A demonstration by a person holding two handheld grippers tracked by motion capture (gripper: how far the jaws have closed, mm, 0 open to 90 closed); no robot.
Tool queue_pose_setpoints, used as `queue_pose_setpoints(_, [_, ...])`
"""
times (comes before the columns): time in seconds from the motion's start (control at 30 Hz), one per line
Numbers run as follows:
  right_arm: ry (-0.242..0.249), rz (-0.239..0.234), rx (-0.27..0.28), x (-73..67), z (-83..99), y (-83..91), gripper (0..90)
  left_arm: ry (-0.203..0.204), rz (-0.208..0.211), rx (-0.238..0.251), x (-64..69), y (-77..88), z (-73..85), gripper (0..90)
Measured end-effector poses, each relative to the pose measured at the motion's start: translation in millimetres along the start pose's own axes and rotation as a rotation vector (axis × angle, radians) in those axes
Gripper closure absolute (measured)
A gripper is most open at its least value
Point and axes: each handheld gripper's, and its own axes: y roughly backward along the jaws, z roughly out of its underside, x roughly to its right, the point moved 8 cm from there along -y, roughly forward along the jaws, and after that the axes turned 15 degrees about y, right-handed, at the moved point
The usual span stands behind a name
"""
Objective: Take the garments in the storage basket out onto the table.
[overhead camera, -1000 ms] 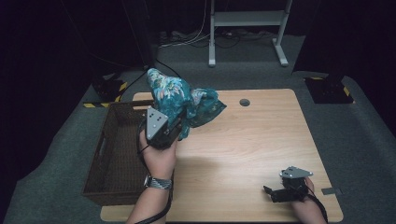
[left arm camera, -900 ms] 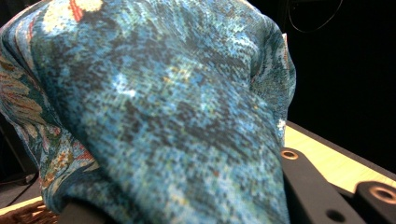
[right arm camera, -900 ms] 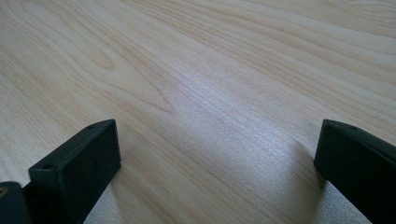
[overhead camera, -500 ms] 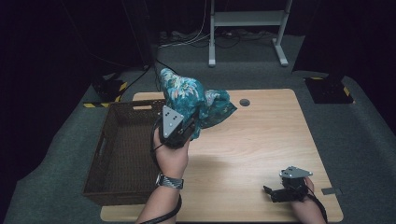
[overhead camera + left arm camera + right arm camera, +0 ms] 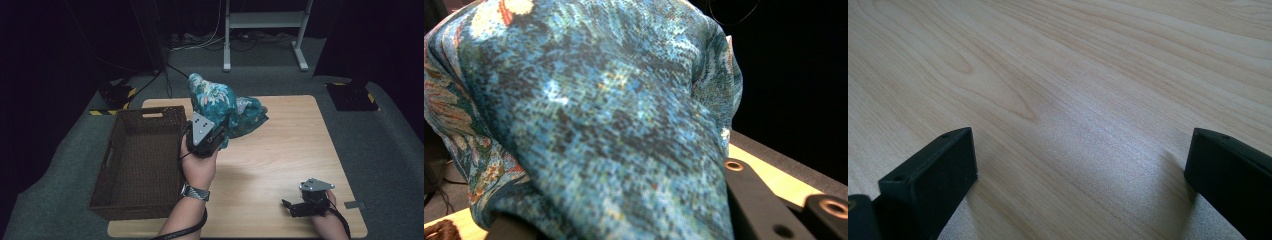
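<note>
Teal floral cloth (image 5: pixel 225 107) hangs bunched in the air above the far middle of the wooden table (image 5: pixel 300 150), gripped at its lower edge by the left gripper (image 5: pixel 216 136), whose jaws are clamped on a fold of it; in the left gripper view the fabric (image 5: pixel 589 125) drapes right over them. Just to the left stands the dark wicker basket (image 5: pixel 120 150), with nothing visible inside. The right gripper (image 5: pixel 295 206) rests near the table's front right corner, jaws spread wide over bare wood (image 5: pixel 1073 100), holding nothing. As a judgement, the cloth is lifted but not yet laid down; spreading or folding it on the table looks like what is left
</note>
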Motion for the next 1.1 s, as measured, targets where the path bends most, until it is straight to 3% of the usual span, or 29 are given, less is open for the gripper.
queue_pose_setpoints(0.53, [0.006,-0.001,0.001,-0.1,-0.3,-0.3,0.4,-0.001,0.031,-0.019,15.7,-12.7,5.8,75.3])
queue_pose_setpoints(1.1, [0.007,-0.006,0.003,-0.7,-0.4,-0.2,0.5,-0.005,0.05,-0.069,30.0,-31.8,25.4,75.2])
